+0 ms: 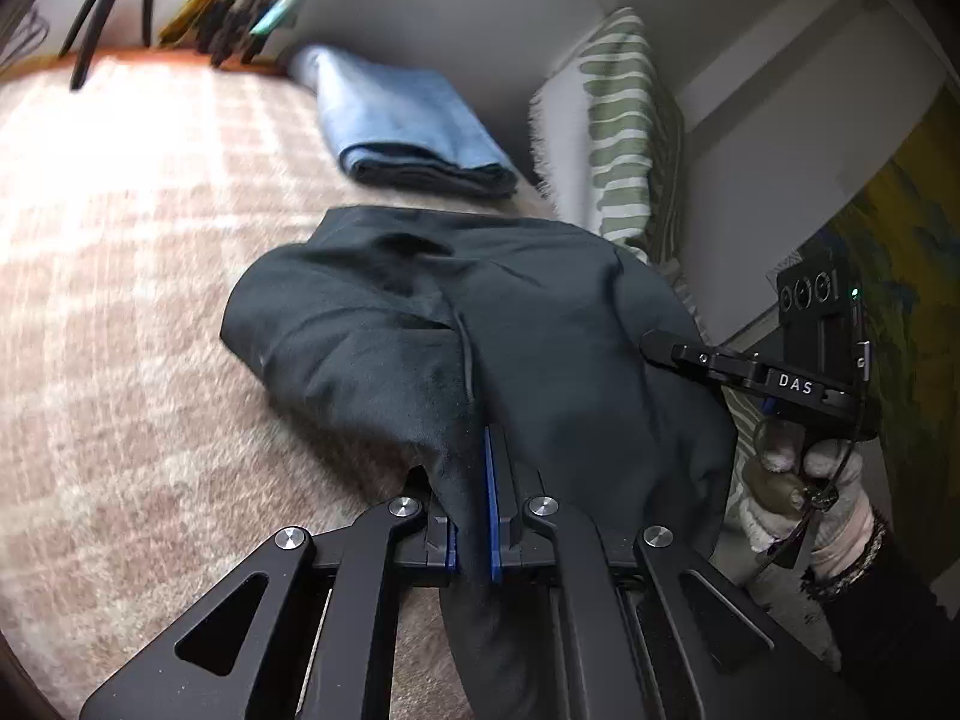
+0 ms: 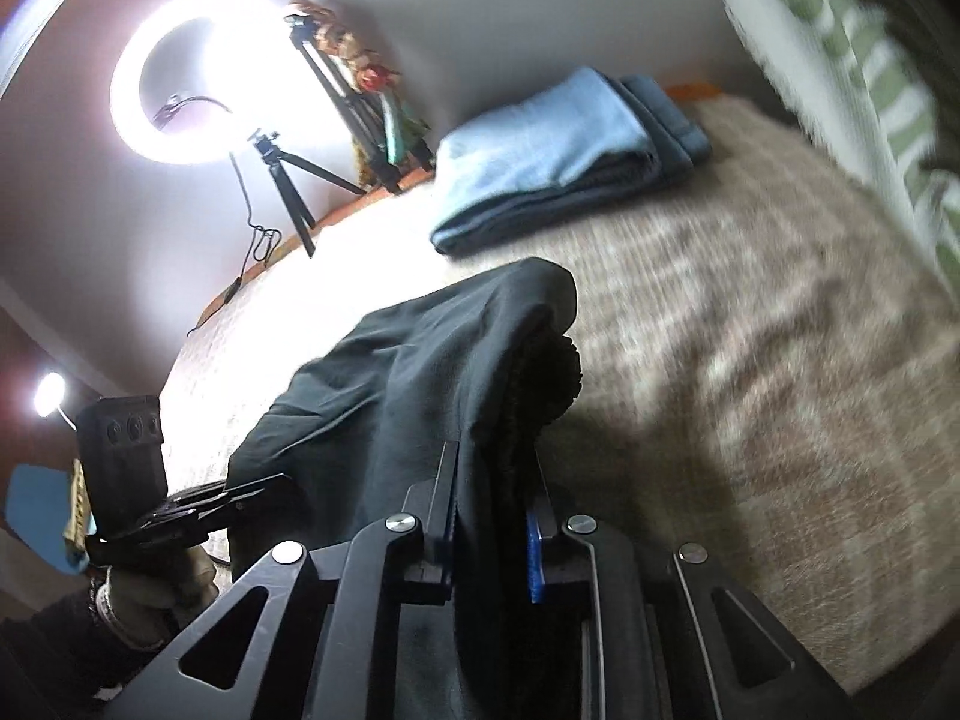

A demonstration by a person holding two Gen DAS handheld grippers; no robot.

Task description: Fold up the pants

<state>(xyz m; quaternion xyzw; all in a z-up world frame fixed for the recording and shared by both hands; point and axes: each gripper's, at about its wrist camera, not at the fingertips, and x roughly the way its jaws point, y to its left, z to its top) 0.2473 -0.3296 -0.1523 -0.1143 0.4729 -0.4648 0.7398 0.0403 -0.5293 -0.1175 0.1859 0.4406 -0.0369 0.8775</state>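
Note:
The dark pants (image 1: 480, 324) hang in a folded bundle above the plaid bed cover (image 1: 132, 276). My left gripper (image 1: 474, 450) is shut on a fold of the pants near their near edge. My right gripper (image 2: 492, 468) is shut on a thick fold of the same pants (image 2: 420, 372), beside the ribbed waistband (image 2: 558, 378). In the left wrist view the right gripper (image 1: 660, 345) reaches the pants from the right, held by a gloved hand. In the right wrist view the left gripper (image 2: 258, 492) shows at the lower left, its tips against the cloth.
A folded stack of blue jeans (image 1: 408, 120) (image 2: 570, 156) lies further back on the bed. A green-striped pillow (image 1: 624, 132) leans at the right wall. A ring light (image 2: 198, 72) and tripods (image 2: 294, 180) stand at the bed's far edge.

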